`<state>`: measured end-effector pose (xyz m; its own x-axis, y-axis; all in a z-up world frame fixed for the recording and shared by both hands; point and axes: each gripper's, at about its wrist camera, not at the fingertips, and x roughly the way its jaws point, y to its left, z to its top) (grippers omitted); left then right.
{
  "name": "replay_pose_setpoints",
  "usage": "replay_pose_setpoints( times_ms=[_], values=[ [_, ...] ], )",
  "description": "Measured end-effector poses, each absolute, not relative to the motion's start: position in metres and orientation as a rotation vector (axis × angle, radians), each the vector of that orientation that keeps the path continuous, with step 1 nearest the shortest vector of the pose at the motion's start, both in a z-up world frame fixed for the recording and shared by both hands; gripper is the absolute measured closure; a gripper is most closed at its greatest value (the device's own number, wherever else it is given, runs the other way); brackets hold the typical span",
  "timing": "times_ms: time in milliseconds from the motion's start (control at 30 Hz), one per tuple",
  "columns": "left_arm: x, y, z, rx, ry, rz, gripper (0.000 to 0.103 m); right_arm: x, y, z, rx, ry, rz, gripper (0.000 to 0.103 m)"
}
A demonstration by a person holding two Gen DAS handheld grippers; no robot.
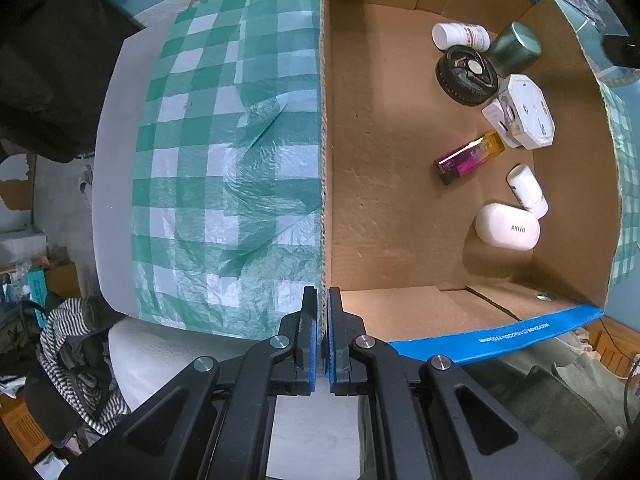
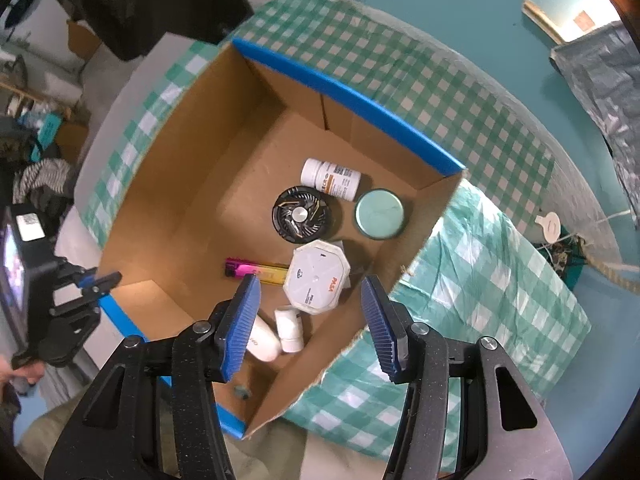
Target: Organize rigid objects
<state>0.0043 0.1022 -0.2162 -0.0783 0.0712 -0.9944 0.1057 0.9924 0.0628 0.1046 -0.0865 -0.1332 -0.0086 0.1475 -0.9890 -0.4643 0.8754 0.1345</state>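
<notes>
An open cardboard box (image 1: pixel 380 200) with blue-taped rims stands on a green checked cloth (image 1: pixel 224 152). Along its right side lie a white pill bottle (image 2: pixel 330 179), a black fan (image 2: pixel 302 216), a green round tin (image 2: pixel 379 214), a white octagonal case (image 2: pixel 318 278), a pink-yellow lighter (image 2: pixel 256 271), a small white bottle (image 2: pixel 289 326) and a white KINYO case (image 1: pixel 506 226). My left gripper (image 1: pixel 322 294) is shut on the box's upright left wall (image 1: pixel 324 160). My right gripper (image 2: pixel 311 282) hangs open above the box's contents, with nothing between its pads.
The left half of the box floor (image 2: pixel 224 216) is bare. The cloth covers a table against a teal wall (image 2: pixel 460 12). Clothes and clutter (image 1: pixel 76 340) lie on the floor to the left. A rope and cable (image 2: pixel 592 260) lie off the table's right edge.
</notes>
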Motion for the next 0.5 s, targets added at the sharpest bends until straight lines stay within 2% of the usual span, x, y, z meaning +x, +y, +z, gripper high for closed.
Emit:
replay_pose_setpoints(
  times_ms=[100, 167, 267, 333, 433, 500],
  values=[
    [0.008, 0.103, -0.212, 0.133, 1.639, -0.017, 0.094, 0.102, -0.097, -0.118, -0.229, 1.477, 0.465, 0.043],
    [0.010, 0.104, -0.209, 0.133, 1.624, -0.004, 0.082, 0.099, -0.106, -0.107, -0.200, 1.450, 0.448, 0.043],
    [0.013, 0.104, -0.197, 0.119, 1.582, 0.002, 0.070, 0.093, -0.120, -0.091, -0.167, 1.412, 0.408, 0.042],
    [0.014, 0.101, -0.189, 0.117, 1.556, -0.003, 0.069, 0.088, -0.127, -0.081, -0.158, 1.383, 0.382, 0.042],
    [0.017, 0.094, -0.175, 0.141, 1.515, -0.003, 0.057, 0.082, -0.138, -0.066, -0.142, 1.347, 0.346, 0.037],
    [0.020, 0.090, -0.164, 0.142, 1.489, -0.014, 0.054, 0.077, -0.144, -0.057, -0.130, 1.325, 0.325, 0.037]
  ],
)
